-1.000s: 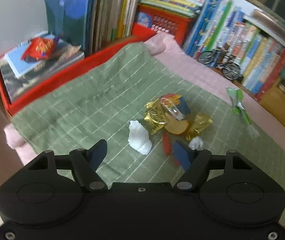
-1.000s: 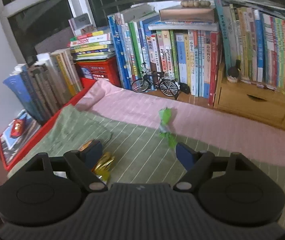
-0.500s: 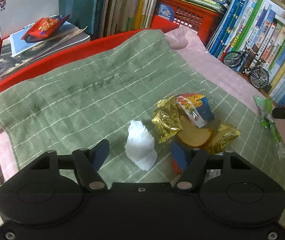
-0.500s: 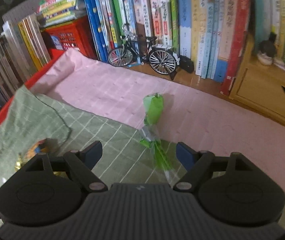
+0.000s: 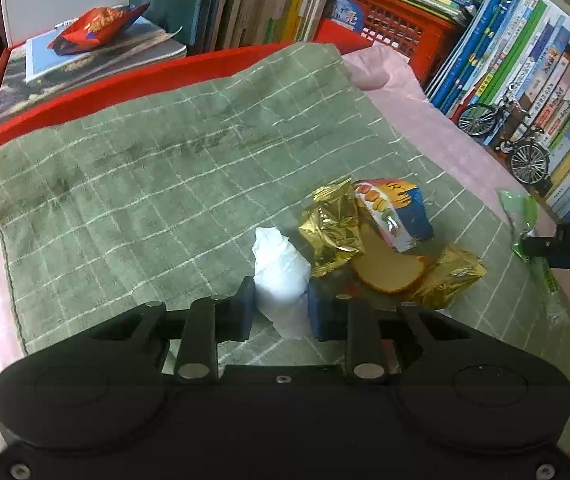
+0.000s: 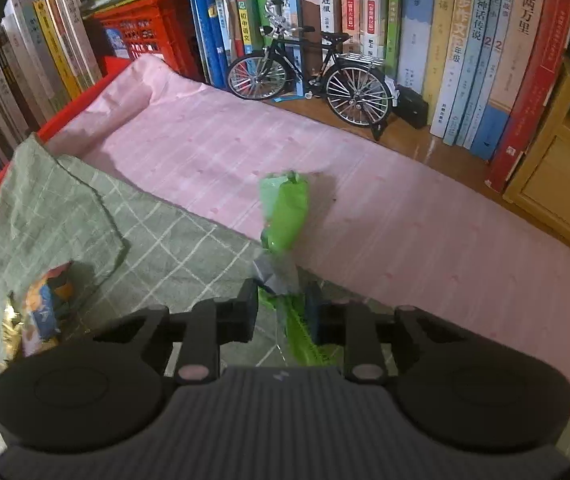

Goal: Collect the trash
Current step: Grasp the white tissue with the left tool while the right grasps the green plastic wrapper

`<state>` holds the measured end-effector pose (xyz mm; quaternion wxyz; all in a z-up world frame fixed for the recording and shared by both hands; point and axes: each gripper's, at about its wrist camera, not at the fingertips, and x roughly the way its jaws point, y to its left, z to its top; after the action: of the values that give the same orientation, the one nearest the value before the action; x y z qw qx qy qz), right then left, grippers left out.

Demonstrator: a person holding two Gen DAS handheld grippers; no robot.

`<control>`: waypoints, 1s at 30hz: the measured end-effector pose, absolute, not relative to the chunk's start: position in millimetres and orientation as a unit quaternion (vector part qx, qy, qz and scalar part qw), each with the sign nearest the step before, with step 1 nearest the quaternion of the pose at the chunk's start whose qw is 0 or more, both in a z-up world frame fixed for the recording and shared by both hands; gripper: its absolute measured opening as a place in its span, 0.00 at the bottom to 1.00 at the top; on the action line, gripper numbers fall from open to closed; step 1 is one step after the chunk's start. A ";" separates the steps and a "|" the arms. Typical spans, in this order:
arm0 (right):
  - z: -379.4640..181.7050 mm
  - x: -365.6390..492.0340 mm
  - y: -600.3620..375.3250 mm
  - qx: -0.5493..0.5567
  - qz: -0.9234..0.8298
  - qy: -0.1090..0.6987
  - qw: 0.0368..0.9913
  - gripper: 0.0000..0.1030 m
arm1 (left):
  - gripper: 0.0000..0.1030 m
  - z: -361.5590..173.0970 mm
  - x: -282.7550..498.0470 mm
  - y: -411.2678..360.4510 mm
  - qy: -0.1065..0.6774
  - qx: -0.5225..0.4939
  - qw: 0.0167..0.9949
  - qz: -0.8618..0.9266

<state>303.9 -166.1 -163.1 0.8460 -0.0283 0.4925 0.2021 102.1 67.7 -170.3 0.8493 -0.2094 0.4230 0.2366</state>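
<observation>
My left gripper [image 5: 281, 312] sits low over the green checked cloth [image 5: 165, 184]. Its jaws are closing and its pads press both sides of a crumpled white tissue [image 5: 279, 268]. Just beyond lie two gold wrappers [image 5: 331, 224], a colourful snack wrapper [image 5: 393, 212] and an orange-rimmed biscuit piece [image 5: 389, 276]. My right gripper [image 6: 283, 312] is closing too, with the thin middle of a green wrapper [image 6: 285, 208] pinched between its pads at the cloth's edge. The colourful snack wrapper [image 6: 45, 304] shows at the right wrist view's left.
A pink cloth [image 6: 205, 152] lies under the green one, inside a red tray [image 5: 125, 92]. Books, a red crate [image 5: 389, 20] and a model bicycle [image 6: 309, 76] line the back. A wooden drawer box [image 6: 545, 184] stands right. A red snack bag [image 5: 97, 28] rests on stacked books.
Both grippers came down toward the cloth. The left jaws closed around the white tissue. The right gripper moved in over the green wrapper and its jaws closed on it.
</observation>
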 end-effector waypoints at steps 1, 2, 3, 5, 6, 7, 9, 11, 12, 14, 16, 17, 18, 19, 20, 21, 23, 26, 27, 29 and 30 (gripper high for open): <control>-160.9 300.9 -166.3 -0.027 0.204 0.491 0.847 0.21 | 0.24 -167.9 101.4 67.0 0.424 -0.207 0.850 0.236; -158.8 298.3 -165.5 -0.028 0.206 0.489 0.847 0.20 | 0.24 -165.4 101.3 66.5 0.425 -0.205 0.850 0.234; -155.7 294.4 -164.8 -0.031 0.209 0.487 0.848 0.20 | 0.24 -162.6 100.6 65.6 0.426 -0.202 0.851 0.231; -147.2 285.3 -163.9 -0.034 0.216 0.479 0.850 0.20 | 0.24 -157.9 99.6 64.1 0.430 -0.197 0.851 0.228; -142.9 281.3 -164.0 -0.034 0.218 0.476 0.851 0.20 | 0.24 -155.3 98.7 63.8 0.432 -0.196 0.851 0.227; -137.6 276.4 -164.3 -0.034 0.221 0.473 0.852 0.20 | 0.24 -152.8 97.6 63.4 0.433 -0.196 0.850 0.226; -127.7 266.5 -164.7 -0.034 0.226 0.467 0.854 0.20 | 0.24 -147.6 94.5 62.9 0.438 -0.196 0.849 0.222; -117.6 254.7 -164.6 -0.034 0.233 0.463 0.854 0.20 | 0.24 -142.5 91.0 62.2 0.441 -0.193 0.849 0.218; -113.4 249.3 -164.2 -0.034 0.236 0.462 0.854 0.20 | 0.24 -139.5 88.5 61.4 0.442 -0.190 0.850 0.214; -104.5 236.6 -163.9 -0.034 0.241 0.458 0.855 0.20 | 0.24 -134.8 84.3 60.0 0.444 -0.186 0.851 0.208; -96.5 223.9 -163.9 -0.033 0.246 0.457 0.854 0.20 | 0.24 -129.5 79.6 58.5 0.445 -0.184 0.853 0.201; -92.8 218.0 -163.7 -0.032 0.248 0.457 0.854 0.20 | 0.24 -126.7 77.1 58.0 0.445 -0.183 0.854 0.198; -89.3 212.2 -163.8 -0.031 0.250 0.457 0.853 0.20 | 0.24 -123.1 73.9 57.3 0.445 -0.182 0.855 0.194; -85.5 205.9 -163.8 -0.031 0.251 0.457 0.853 0.20 | 0.24 -120.3 71.1 56.5 0.444 -0.181 0.857 0.191; -81.9 199.4 -163.9 -0.030 0.253 0.457 0.852 0.20 | 0.24 -116.9 68.0 56.0 0.443 -0.180 0.858 0.188; -77.9 192.5 -163.8 -0.029 0.254 0.458 0.852 0.20 | 0.24 -112.5 63.8 55.3 0.443 -0.180 0.859 0.184; -71.2 179.1 -163.9 -0.026 0.256 0.458 0.851 0.20 | 0.24 -104.4 55.4 54.4 0.440 -0.181 0.861 0.179; -61.9 158.7 -162.2 -0.026 0.262 0.459 0.849 0.20 | 0.24 -90.4 39.4 53.1 0.436 -0.182 0.865 0.169; -58.8 151.3 -161.7 -0.025 0.262 0.459 0.848 0.20 | 0.24 -85.8 33.3 53.0 0.434 -0.183 0.866 0.166; -53.5 137.4 -160.9 -0.021 0.264 0.459 0.848 0.20 | 0.24 -77.3 20.2 53.2 0.430 -0.184 0.869 0.160; -51.7 131.1 -160.8 -0.020 0.264 0.459 0.848 0.20 | 0.24 -73.5 13.2 53.5 0.430 -0.184 0.870 0.159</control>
<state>131.1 -160.8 -51.7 0.8479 -0.0199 0.4591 0.2644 13.2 53.5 -73.5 0.8696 -0.1838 0.4299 0.1586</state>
